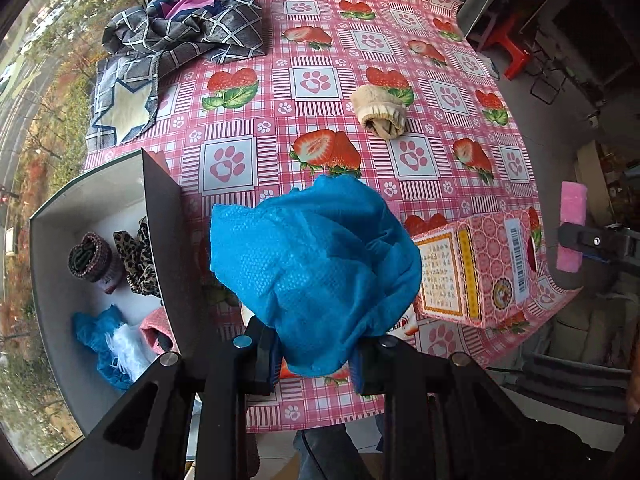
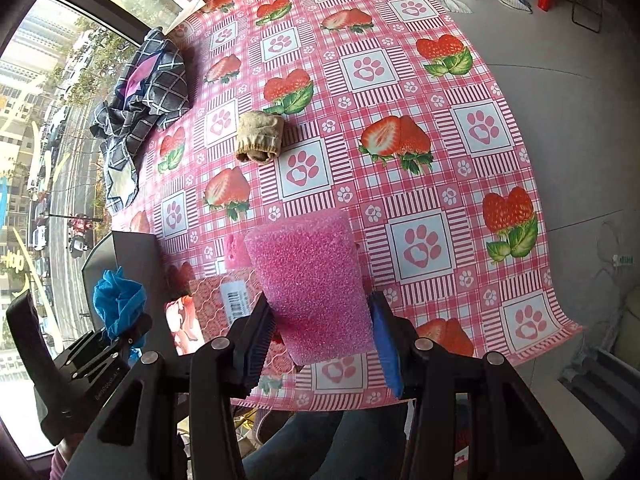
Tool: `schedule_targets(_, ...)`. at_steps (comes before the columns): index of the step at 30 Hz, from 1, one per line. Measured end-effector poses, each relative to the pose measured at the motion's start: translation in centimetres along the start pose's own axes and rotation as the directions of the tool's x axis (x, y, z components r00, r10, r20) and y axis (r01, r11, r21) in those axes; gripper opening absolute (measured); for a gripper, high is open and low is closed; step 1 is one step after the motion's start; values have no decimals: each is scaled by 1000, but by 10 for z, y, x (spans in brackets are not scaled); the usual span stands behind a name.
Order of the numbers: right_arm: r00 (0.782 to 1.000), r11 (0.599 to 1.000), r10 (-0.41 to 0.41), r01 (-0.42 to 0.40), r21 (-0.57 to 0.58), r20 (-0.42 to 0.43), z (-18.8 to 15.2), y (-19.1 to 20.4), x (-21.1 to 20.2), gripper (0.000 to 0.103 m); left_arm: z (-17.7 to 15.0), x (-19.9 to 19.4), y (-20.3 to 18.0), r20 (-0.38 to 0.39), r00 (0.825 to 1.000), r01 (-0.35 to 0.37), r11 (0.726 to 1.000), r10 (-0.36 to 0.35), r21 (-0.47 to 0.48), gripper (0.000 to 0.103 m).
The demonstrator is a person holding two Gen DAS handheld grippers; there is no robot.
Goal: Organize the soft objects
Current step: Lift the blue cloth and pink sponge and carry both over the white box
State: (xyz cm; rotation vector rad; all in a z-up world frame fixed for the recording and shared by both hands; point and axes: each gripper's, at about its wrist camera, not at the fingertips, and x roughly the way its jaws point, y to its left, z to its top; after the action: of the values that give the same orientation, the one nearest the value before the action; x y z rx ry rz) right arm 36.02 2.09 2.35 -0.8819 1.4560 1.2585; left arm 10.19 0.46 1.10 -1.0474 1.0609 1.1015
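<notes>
The left gripper (image 1: 316, 360) is pointing steeply down, clamping a blue cloth (image 1: 316, 264) above the table's (image 1: 360, 12) near edge, beside the open box (image 1: 56, 248). The right gripper (image 2: 324, 340) is angling down likewise, pinching a pink sponge (image 2: 312, 280) over that edge.

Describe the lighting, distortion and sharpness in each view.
Left wrist view: soft, even daylight from the window, strong fisheye bending of the tablecloth edges, dark vignette corners; the blue cloth in the left claw is sharp. Right wrist view: the window is brighter, nearly washed out low on the left, with the same barrel distortion; the pink sponge in the right claw is crisp.
</notes>
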Motion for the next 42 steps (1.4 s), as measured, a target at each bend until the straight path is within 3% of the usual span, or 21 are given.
schedule_targets(9, 999, 996, 10, -6, -91, 42, -32, 57, -13, 48, -19, -25, 24, 59, 998, -10, 1000, 10, 1, 28)
schedule_targets(18, 999, 972, 34, -37, -232, -19, -57, 117, 8, 48, -39, -39, 71, 82, 996, -30, 994, 39, -109, 28)
schedule_targets(28, 996, 950, 21, -48, -307, -89, -69, 152, 27, 48, -72, -42, 129, 71, 995, -48, 953, 72, -298, 28)
schedule_targets(42, 986, 870, -51, -35, -492, -161, -91, 217, 50, 49, -104, -44, 162, 83, 994, -31, 907, 72, -419, 28)
